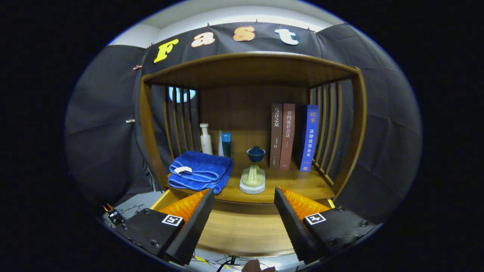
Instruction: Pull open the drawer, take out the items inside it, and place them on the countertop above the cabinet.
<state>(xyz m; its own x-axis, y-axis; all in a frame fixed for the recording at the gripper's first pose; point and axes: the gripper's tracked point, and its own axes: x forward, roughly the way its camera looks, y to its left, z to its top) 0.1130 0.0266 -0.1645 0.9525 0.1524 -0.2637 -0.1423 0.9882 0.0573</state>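
My gripper (244, 198) is open, fingers wide apart with nothing between them, hovering over the pulled-out wooden drawer (242, 230), whose bare bottom shows between the fingers. Just beyond the fingertips lies the countertop (298, 185) of the cabinet. On it rest a folded blue towel (200, 172) on the left and a pale green brush-like item on a grey-white pad (252, 180) in the middle. Behind that stands a small blue lidded cup (256, 153).
A wooden hutch (249, 70) with slatted sides frames the countertop. At its back stand a white bottle (205, 138), a teal box (226, 144), two brown books (282, 136) and a blue book (309, 138). Cables and a small device (115, 216) lie on the floor at left.
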